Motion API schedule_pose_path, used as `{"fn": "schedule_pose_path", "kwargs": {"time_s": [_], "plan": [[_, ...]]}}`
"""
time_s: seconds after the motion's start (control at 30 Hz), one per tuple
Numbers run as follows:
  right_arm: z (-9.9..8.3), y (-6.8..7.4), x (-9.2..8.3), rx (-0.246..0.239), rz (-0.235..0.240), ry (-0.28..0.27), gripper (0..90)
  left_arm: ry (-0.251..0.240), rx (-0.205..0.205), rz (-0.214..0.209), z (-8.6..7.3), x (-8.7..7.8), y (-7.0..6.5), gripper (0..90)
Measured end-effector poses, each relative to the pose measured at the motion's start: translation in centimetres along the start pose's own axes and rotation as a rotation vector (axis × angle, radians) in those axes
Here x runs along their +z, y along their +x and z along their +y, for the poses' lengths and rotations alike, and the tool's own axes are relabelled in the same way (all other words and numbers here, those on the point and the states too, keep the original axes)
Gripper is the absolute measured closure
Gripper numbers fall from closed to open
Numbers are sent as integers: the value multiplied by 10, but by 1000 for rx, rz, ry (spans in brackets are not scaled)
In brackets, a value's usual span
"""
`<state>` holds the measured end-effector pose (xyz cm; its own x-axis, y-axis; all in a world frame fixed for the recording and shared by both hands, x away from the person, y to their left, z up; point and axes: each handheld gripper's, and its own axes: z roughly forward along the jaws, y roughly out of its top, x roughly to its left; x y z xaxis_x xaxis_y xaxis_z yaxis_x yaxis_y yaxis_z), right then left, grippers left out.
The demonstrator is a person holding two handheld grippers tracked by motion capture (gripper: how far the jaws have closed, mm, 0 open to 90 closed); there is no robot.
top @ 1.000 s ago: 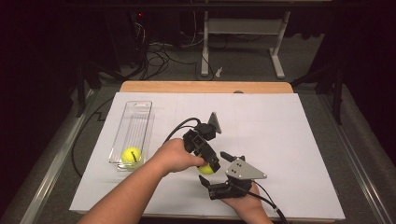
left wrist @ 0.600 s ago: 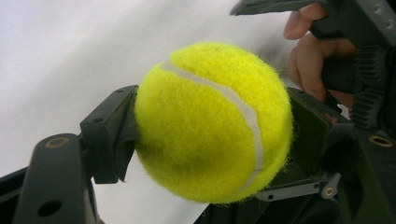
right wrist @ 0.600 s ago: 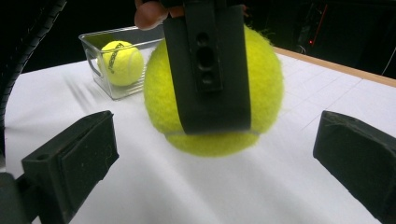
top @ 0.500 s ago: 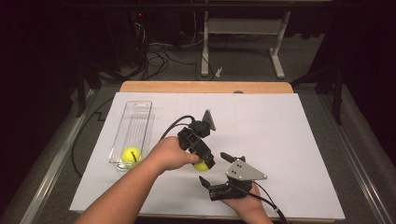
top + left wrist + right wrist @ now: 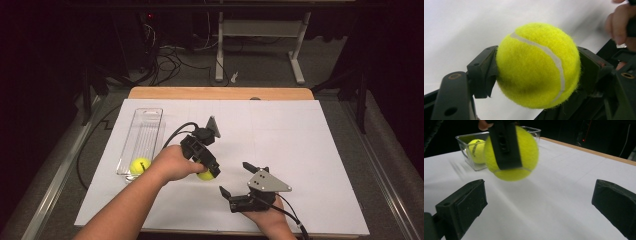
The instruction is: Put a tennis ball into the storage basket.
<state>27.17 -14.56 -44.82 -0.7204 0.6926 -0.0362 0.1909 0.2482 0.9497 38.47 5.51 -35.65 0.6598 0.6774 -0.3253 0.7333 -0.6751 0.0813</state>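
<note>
We see the left gripper [image 5: 206,172] clamped on a tennis ball [image 5: 537,66], forearm reaching in from bottom left, jaws angled down, ball held just above the white table [image 5: 300,145]. Right gripper [image 5: 243,179] rests low near the table's front edge, jaws wide apart, nothing between them. A second ball [image 5: 139,165] sits in the clear bin [image 5: 145,135], near the left hand.

A clear bin [image 5: 145,131] with a second ball [image 5: 139,165] inside — on white table cover [image 5: 300,140] — wooden edge [image 5: 220,93] behind.
</note>
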Motion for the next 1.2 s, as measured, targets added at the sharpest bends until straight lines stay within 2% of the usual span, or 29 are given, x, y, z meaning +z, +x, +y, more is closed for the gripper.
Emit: {"fn": "schedule_pose_path", "kwargs": {"time_s": [0.47, 0.77, 0.9, 1.07, 1.2], "plan": [[-5, -26, -16, 27, -94, 23, 2, -15, -50, 37, -15, -5, 21, 266], [-8, -40, -36, 27, -149, 32, 2, -13, -78, 49, -26, -12, 33, 266], [-7, -47, -41, 35, -164, 37, 3, -19, -86, 39, -29, -15, 37, 266], [-9, -50, -44, 11, -173, 70, 2, -21, -93, 37, -31, -18, 40, 266], [-12, -56, -49, 34, -188, 57, 2, -27, -97, 27, -32, -20, 42, 266]]}}
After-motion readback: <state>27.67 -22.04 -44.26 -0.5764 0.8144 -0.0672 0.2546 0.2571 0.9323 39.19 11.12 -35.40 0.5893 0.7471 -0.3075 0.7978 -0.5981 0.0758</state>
